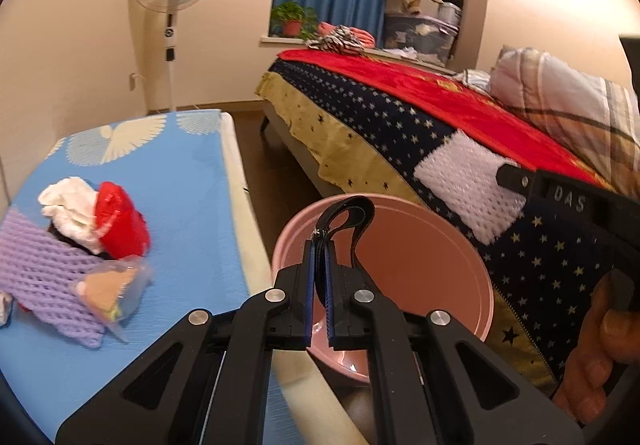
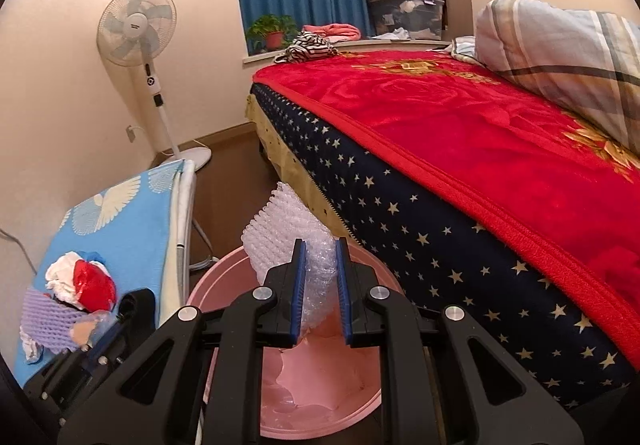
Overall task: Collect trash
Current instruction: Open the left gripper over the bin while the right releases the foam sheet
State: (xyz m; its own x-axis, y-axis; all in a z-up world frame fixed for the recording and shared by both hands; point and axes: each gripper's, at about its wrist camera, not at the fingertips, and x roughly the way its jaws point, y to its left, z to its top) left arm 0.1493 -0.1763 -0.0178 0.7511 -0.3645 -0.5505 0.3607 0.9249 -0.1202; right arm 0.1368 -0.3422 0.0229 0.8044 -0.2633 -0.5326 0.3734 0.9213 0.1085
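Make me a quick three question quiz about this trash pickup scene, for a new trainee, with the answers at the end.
1. True or false: the right gripper is shut on the bubble wrap.
2. What does the left gripper hold? A) a black strap B) a red cup C) a purple net
3. What pink thing sits on the floor below both grippers?

Key
1. True: its pads press the wrap from both sides.
2. A: the black strap loops up out of the shut jaws, while the purple net lies on the blue board.
3. The pink bin, between the board and the bed.
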